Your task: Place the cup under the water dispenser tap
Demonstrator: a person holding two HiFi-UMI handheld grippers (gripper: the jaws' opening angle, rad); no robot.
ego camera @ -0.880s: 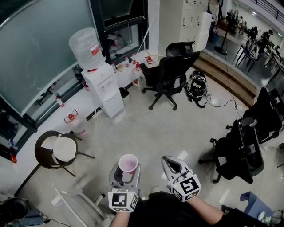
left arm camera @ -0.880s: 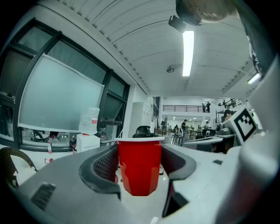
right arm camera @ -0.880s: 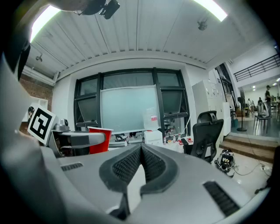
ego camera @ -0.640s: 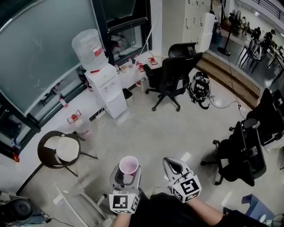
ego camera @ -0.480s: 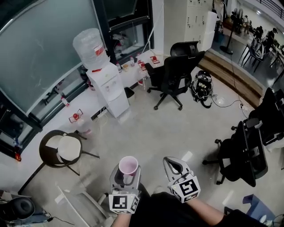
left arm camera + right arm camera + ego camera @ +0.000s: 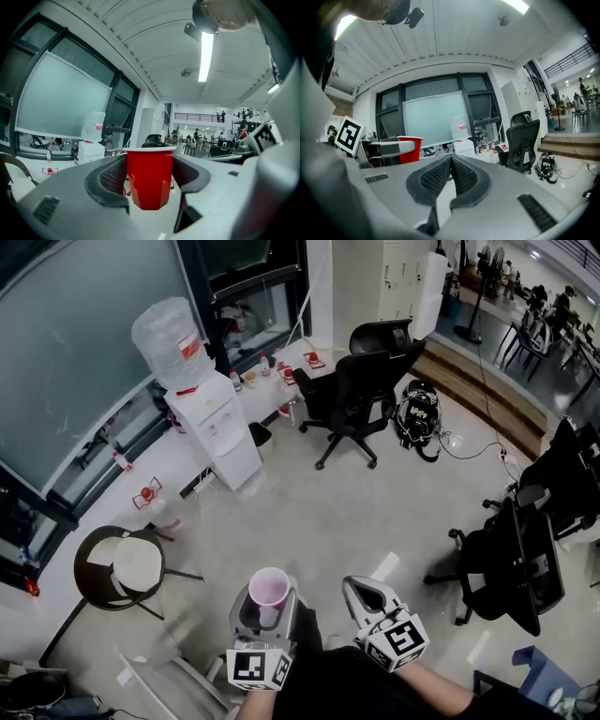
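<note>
A red plastic cup [image 6: 268,594] with a white rim stands upright between the jaws of my left gripper [image 6: 266,601], which is shut on it; in the left gripper view the cup [image 6: 149,177] fills the gap between the jaws. My right gripper [image 6: 364,594] floats beside it, shut, with nothing between its pads [image 6: 440,177]. The white water dispenser [image 6: 212,423] with its clear bottle [image 6: 167,331] stands far ahead against the dark window wall, well away from both grippers. In the right gripper view the cup [image 6: 409,149] shows at the left and the dispenser [image 6: 464,146] ahead.
A black office chair [image 6: 349,399] stands right of the dispenser, with a backpack [image 6: 418,423] on the floor beyond it. A round stool [image 6: 120,568] sits at the left. More black chairs [image 6: 523,559] crowd the right. A low white ledge [image 6: 141,474] runs along the window.
The dispenser and chairs have shifted slightly left and down in the head view; both grippers keep their pose and the cup stays gripped.
</note>
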